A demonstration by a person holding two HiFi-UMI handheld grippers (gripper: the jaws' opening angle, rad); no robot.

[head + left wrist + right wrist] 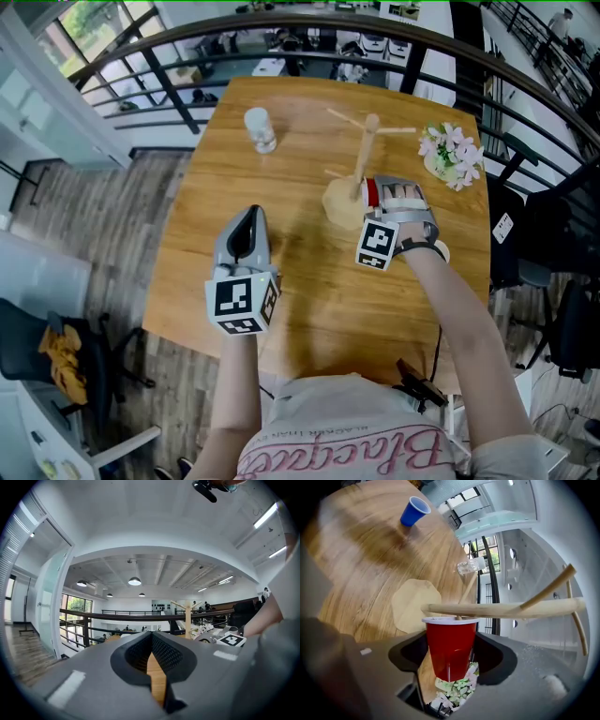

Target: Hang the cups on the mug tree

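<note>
A wooden mug tree (pixel 368 155) stands on its round base (pixel 339 204) at the table's far right. My right gripper (pixel 377 193) is beside the trunk, shut on a red cup (pixel 371 192). In the right gripper view the red cup (pixel 451 646) sits between the jaws of my right gripper (pixel 451 654), its white rim close against the trunk of the mug tree (pixel 501 607), and the view is rolled. A blue cup (pixel 414 511) lies on the table farther off. My left gripper (pixel 247 228) hovers mid-table, shut and empty. In its own view my left gripper (pixel 151 645) points level.
A clear cup (pixel 261 129) stands upside down at the far left of the wooden table (pixel 300 309). A pot of pale flowers (pixel 452 155) sits at the right edge. A dark railing (pixel 309 28) curves behind the table. Black chairs (pixel 553 309) stand to the right.
</note>
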